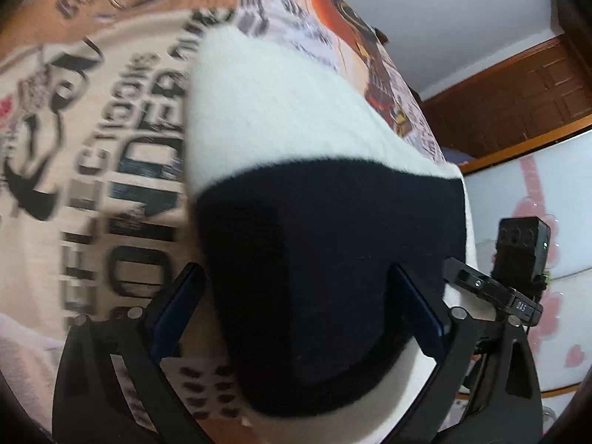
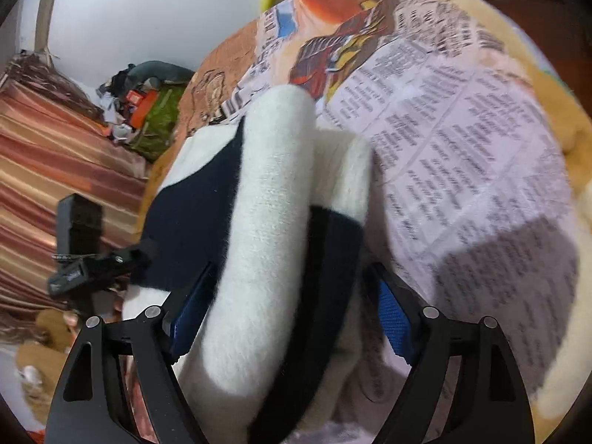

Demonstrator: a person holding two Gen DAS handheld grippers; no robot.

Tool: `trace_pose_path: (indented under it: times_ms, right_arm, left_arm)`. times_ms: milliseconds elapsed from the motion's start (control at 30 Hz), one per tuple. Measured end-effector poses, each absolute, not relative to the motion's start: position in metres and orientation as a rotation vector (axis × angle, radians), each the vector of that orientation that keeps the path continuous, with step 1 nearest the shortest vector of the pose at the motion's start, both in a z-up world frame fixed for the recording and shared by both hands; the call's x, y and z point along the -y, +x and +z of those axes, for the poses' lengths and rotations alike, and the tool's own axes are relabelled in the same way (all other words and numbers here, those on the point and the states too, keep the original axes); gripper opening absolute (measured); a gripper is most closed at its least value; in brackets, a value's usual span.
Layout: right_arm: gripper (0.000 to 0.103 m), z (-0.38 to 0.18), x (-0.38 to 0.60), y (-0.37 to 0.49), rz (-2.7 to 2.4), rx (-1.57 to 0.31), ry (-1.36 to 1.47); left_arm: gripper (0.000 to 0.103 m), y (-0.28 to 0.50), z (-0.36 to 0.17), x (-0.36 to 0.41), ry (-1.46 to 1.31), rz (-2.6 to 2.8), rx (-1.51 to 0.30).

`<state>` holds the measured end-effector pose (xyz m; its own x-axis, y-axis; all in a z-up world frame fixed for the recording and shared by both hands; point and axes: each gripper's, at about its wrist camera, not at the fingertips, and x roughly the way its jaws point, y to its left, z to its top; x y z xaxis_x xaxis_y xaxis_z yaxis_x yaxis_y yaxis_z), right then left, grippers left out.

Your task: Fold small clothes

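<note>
A fuzzy white garment with a broad navy band [image 1: 277, 111] lies folded on a bed cover printed like newspaper [image 1: 111, 129]. In the left wrist view my left gripper [image 1: 296, 270] stands open, straddling the navy band; a strip of cover shows between the left pad and the cloth. In the right wrist view the same garment [image 2: 273, 185] shows as a thick white roll over the navy part. My right gripper [image 2: 292, 270] is open around it, and its right pad [image 2: 392, 318] stands apart from the cloth. Each view shows part of the other gripper at its edge.
The printed cover [image 2: 462, 148] spreads to the right of the garment. A dark wooden door [image 1: 518, 92] and a white panel with pink hearts [image 1: 536, 185] stand beyond the bed. A striped cloth [image 2: 55, 166] and a pile of clutter [image 2: 148, 111] lie to the left.
</note>
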<state>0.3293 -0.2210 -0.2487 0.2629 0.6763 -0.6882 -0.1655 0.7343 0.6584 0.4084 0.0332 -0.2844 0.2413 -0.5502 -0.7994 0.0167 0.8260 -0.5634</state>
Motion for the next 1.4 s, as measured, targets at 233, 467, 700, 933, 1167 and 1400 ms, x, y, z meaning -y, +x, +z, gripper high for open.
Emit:
trace_pose_path:
  times_ms: [233, 467, 700, 933, 1167, 1400]
  right_arm:
    - [0.052, -0.246, 0.215, 0.326, 0.633, -1.194, 0.548]
    - [0.039, -0.206, 0.192, 0.311, 0.647, -1.113, 0.408]
    - [0.039, -0.146, 0.145, 0.307, 0.738, -0.983, 0.379]
    - [0.039, -0.123, 0.067, 0.319, 0.822, -0.929, 0.367]
    - [0.039, -0.169, 0.006, 0.344, 0.835, -1.035, 0.359]
    - [0.040, -0.228, -0.029, 0.371, 0.772, -1.157, 0.305]
  left_arm:
    - [0.072, 0.400, -0.272, -0.020, -0.481, -0.436, -1.228]
    - [0.055, 0.374, -0.221, -0.025, -0.321, -0.421, -1.111]
    - [0.055, 0.349, -0.154, -0.080, -0.312, -0.351, -0.944]
    - [0.056, 0.342, -0.128, -0.153, -0.302, -0.236, -0.893]
    - [0.056, 0.344, -0.179, -0.217, -0.350, -0.169, -0.996]
    - [0.071, 0.370, -0.263, -0.248, -0.444, -0.152, -1.092]
